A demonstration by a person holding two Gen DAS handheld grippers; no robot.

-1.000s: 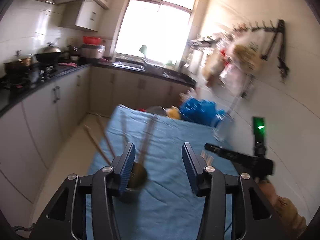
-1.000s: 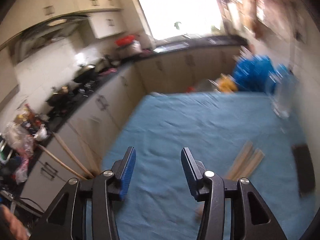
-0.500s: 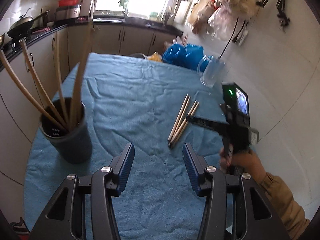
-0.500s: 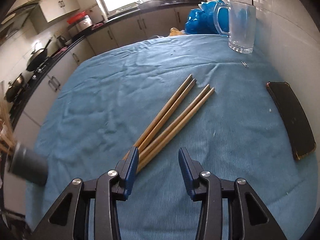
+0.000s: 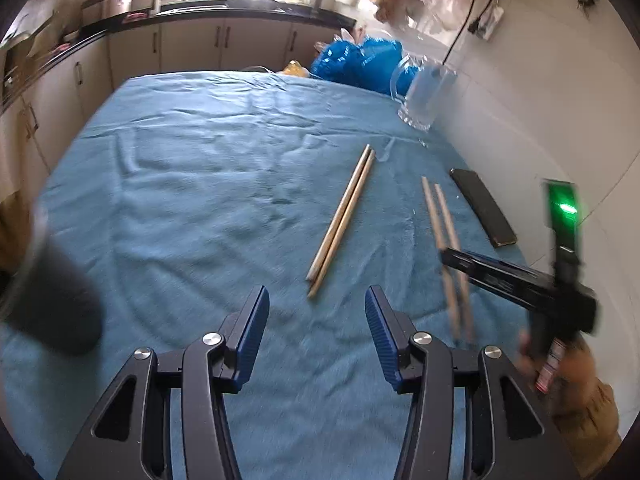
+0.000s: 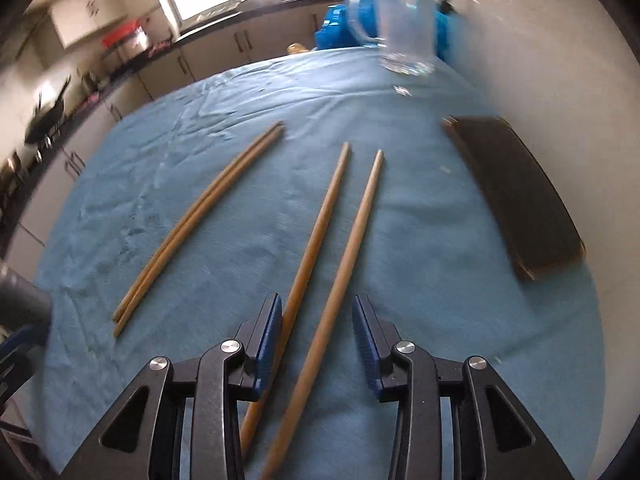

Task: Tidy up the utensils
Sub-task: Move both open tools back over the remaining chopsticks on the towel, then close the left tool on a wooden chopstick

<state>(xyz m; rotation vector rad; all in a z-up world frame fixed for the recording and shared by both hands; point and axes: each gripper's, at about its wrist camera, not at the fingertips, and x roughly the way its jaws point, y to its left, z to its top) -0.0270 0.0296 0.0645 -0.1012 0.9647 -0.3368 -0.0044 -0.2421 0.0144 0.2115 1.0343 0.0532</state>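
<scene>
Chopsticks on a blue cloth (image 5: 192, 184)
Right gripper (image 6: 316, 332) closing around two chopsticks (image 6: 320, 236), not yet pinching; left gripper (image 5: 316, 332) open, empty; blurred dark cup (image 5: 52, 300) cut off

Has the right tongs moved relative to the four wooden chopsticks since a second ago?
Yes. The right tongs came down over the blue cloth and now straddle the right pair of wooden chopsticks; its jaws have just been closing, not yet gripping.

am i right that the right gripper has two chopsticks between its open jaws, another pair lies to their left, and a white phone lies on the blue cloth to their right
Nearly. The phone is black, not white, as the right wrist view shows. The rest holds: the right gripper has two chopsticks between its jaws, which have just been closing without yet clamping; another pair lies to their left on the blue cloth.
</scene>
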